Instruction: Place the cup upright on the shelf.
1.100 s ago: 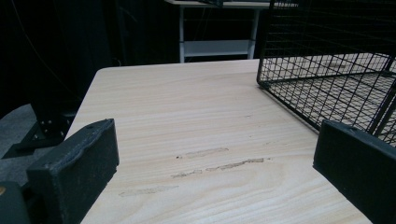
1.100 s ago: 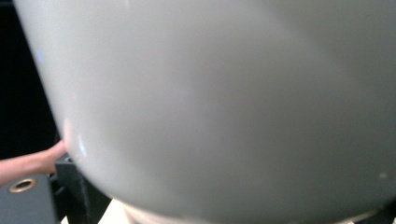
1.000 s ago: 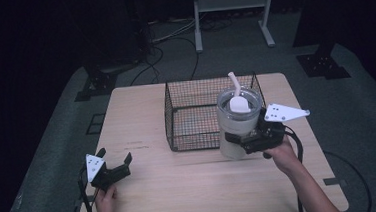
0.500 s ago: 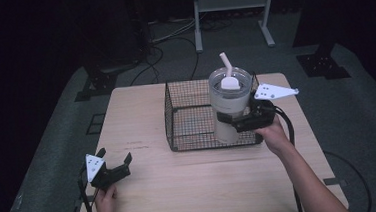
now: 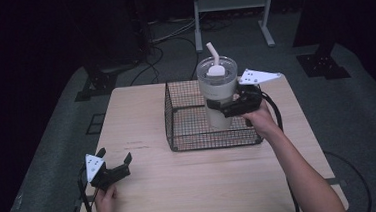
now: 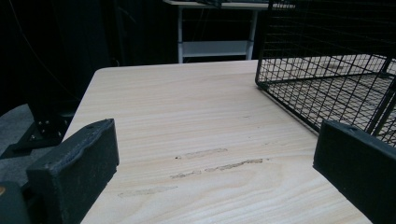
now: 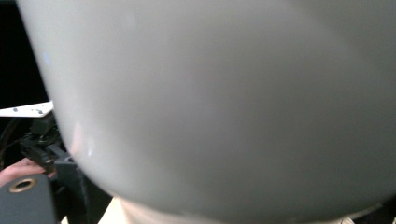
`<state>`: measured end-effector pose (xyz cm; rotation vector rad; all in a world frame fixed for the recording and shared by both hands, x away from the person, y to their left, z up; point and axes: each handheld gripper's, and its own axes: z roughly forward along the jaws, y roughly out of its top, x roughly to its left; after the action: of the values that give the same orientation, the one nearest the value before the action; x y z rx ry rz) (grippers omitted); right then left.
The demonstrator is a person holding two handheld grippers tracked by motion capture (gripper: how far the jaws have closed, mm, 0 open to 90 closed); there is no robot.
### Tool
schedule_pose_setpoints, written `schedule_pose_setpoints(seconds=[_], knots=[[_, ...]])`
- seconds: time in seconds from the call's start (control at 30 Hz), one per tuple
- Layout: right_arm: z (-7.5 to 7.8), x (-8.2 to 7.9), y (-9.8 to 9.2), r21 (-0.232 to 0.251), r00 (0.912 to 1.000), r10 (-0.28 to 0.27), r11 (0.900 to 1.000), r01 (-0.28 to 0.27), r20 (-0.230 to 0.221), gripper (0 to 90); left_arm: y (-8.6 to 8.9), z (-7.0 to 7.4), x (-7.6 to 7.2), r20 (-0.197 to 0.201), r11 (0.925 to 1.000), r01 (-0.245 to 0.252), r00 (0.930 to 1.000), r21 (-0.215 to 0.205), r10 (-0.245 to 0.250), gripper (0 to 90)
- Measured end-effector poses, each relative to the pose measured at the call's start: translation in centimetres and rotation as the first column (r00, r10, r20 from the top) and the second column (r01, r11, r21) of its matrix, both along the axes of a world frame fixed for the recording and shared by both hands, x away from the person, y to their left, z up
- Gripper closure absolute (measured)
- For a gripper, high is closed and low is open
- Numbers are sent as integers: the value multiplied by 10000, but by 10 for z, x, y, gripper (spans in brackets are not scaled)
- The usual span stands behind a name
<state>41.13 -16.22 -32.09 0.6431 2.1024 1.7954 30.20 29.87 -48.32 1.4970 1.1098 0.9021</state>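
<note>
Your left gripper rests low at the table's near-left corner, jaws wide apart and empty. At centre stands the wire basket. Your right gripper clamps the cup, holding it upright above the basket.

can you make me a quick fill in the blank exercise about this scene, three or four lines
1. The right gripper is shut on a pale ____ with a lid and straw.
2. The tumbler is held above a black wire ____.
3. The left gripper rests near the table's front-left corner with its jaws ____.
4. The table top is made of light ____.

Missing words: tumbler; basket; open; wood
</note>
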Motion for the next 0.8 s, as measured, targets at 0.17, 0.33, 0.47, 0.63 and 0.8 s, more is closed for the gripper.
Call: schedule_pose_setpoints(seconds=[0.17,0.33,0.47,0.63,0.8], knots=[[0,11,6,-226,9999,42,9997,-40,115,76,0,0,0,-12,10000,-26,10000,-52,26,0],[-5,28,13,-237,9999,101,9997,-103,-82,76,1,0,0,-34,10000,-2,10000,9,2,0],[-9,38,19,-358,9997,183,9992,-188,-147,75,1,0,0,-49,10000,-2,10000,0,2,0],[-13,50,28,-569,9992,332,9978,-345,-228,75,1,0,0,-30,10000,-5,10000,-27,5,0],[-16,61,38,-845,9979,534,9948,-563,-362,75,1,0,0,-23,10000,11,10000,-31,-11,0]])
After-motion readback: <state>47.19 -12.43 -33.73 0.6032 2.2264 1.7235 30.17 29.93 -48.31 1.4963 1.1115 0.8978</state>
